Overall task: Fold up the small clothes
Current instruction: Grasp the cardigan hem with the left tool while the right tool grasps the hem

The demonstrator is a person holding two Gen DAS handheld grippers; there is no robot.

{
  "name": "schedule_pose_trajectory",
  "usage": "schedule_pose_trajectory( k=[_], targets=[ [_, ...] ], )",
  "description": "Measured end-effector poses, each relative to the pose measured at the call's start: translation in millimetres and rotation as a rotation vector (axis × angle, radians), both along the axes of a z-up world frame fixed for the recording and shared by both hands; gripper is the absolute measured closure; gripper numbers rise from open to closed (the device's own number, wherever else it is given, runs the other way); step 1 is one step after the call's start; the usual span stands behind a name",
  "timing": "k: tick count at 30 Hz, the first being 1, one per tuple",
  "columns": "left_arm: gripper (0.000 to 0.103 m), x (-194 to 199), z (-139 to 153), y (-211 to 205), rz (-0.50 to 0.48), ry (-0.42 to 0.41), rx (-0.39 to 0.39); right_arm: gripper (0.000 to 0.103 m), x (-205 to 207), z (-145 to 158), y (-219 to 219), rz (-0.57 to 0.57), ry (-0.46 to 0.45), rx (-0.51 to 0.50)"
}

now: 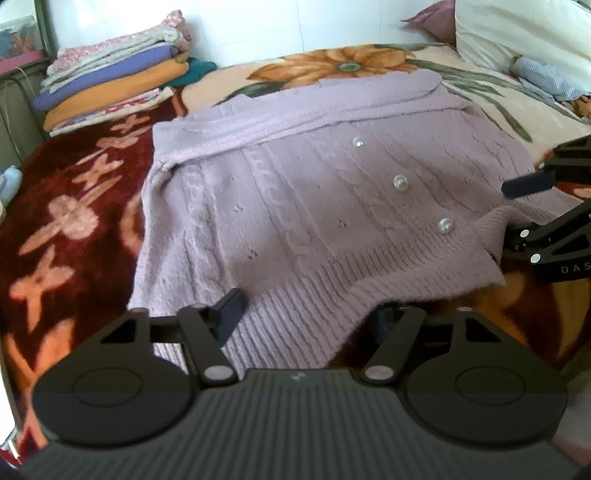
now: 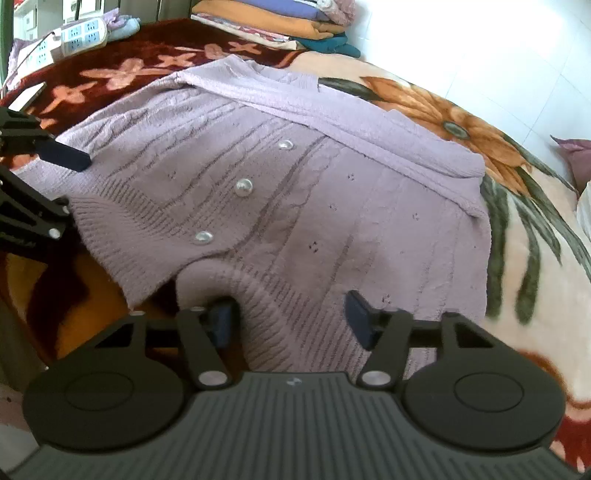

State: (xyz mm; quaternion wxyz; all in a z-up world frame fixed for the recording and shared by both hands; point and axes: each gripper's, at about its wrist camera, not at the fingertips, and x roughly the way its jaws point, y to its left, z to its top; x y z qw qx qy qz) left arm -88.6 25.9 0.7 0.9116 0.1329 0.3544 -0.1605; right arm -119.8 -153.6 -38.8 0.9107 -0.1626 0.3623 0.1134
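Bed with floral blanket, lilac knit cardigan spread flat on it, stack of folded clothes at far corner, pillows at head

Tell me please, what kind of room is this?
Most likely a bedroom: the lilac cardigan lies on a flowered blanket, a pillow sits at the far end, and a stack of folded clothes rests beside the wall.
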Motion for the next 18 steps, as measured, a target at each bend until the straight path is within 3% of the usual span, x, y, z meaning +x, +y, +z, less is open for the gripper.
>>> schedule_pose_trajectory(
  k=[2, 6, 9, 18],
  targets=[
    [0.046, 1.3, 1.9, 2.3, 0.000, 0.000, -0.025, 0.057, -2.1, 0.2, 1.9, 0.012, 0.000, 0.006],
    [0.076, 4.1, 5.3, 4.8, -0.016, 0.008, -0.078, 0.079, -3.9, 1.9, 6.8, 0.032, -0.003, 0.018],
    [0.089, 4.8, 9.2, 6.1, -0.021, 0.006, -0.116, 0.090, -6.5, 10.6, 7.3, 0.026, -0.034, 0.042],
    [0.094, 0.5, 34.8, 7.5, -0.027, -0.096, -0.169, 0.093, -13.3, 39.3, 0.6, -0.005, -0.156, 0.090]
  ],
)
